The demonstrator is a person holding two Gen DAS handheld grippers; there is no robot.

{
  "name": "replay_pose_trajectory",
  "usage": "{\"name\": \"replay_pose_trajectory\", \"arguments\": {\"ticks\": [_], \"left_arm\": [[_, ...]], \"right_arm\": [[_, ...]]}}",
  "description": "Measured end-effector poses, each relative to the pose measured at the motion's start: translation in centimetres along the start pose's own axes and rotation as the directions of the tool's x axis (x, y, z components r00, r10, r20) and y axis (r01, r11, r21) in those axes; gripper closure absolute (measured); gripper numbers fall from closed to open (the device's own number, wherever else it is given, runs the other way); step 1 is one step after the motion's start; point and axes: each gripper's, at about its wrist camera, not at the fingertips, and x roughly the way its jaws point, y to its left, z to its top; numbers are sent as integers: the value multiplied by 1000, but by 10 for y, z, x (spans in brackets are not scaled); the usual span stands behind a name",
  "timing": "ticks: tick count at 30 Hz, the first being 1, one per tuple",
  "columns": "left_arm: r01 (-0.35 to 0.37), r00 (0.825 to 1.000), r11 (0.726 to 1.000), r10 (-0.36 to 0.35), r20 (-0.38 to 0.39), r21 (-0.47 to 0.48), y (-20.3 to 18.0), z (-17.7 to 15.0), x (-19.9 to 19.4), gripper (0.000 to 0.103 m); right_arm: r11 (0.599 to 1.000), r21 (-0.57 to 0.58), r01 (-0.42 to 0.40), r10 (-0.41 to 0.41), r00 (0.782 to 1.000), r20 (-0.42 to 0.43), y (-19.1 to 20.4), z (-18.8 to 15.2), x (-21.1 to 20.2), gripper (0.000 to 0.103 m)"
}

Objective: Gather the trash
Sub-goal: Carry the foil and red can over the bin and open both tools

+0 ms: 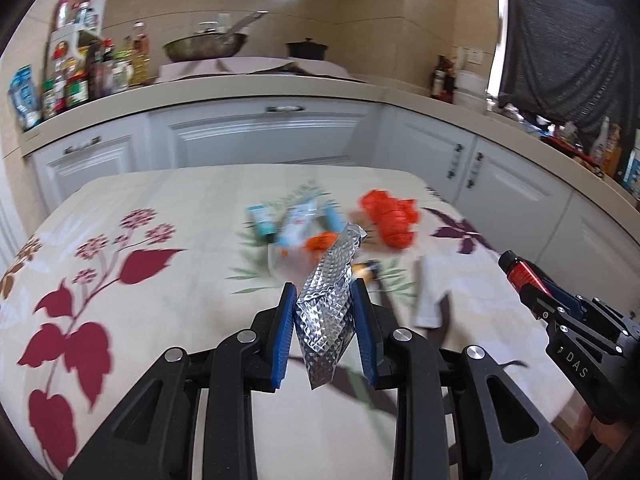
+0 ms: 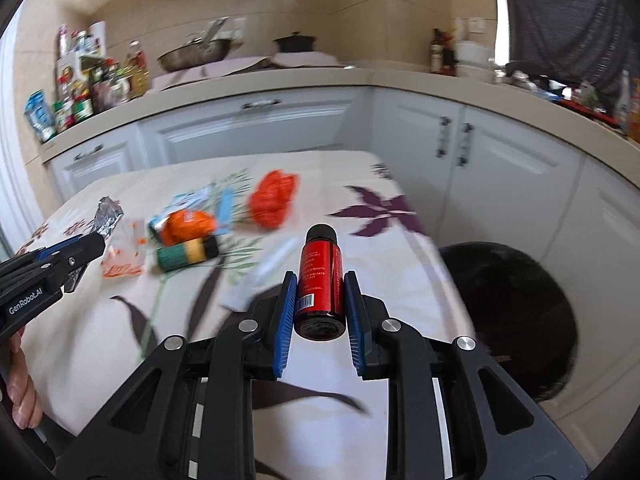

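Observation:
My left gripper (image 1: 324, 292) is shut on a crinkled silver foil wrapper (image 1: 330, 304) and holds it above the floral tablecloth (image 1: 120, 280). My right gripper (image 2: 320, 280) is shut on a small red bottle with a black cap (image 2: 320, 280), held above the table's right side. The red bottle also shows at the right in the left wrist view (image 1: 522, 270). The foil wrapper shows at the left in the right wrist view (image 2: 106, 216). Loose trash lies on the table: an orange crumpled bag (image 2: 274, 198), an orange packet (image 2: 188, 226), a green and yellow roll (image 2: 186, 254), blue packets (image 1: 296, 222).
A black trash bin (image 2: 508, 320) stands on the floor off the table's right edge. White cabinets (image 1: 256, 136) and a counter with bottles (image 1: 72, 80), a pan (image 1: 204, 46) and a pot (image 1: 306, 48) run behind the table. A white strip (image 2: 264, 272) lies mid-table.

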Motion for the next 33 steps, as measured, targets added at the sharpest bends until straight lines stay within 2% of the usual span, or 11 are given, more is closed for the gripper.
{"name": "replay_pose_trajectory", "arguments": {"ticks": [7, 14, 24, 33], "left_arm": [[92, 996, 993, -93, 6, 74, -55, 7, 13, 74], [182, 982, 972, -186, 11, 150, -117, 15, 24, 74], [257, 965, 941, -262, -7, 221, -184, 17, 42, 74], [285, 958, 920, -286, -36, 269, -228, 14, 62, 74]], "right_arm": [[990, 78, 118, -120, 993, 18, -61, -7, -14, 80], [968, 142, 209, -212, 977, 12, -113, -17, -22, 80], [940, 199, 276, -283, 959, 4, -163, -25, -24, 80], [922, 239, 306, -316, 949, 2, -194, -28, -22, 80]]}}
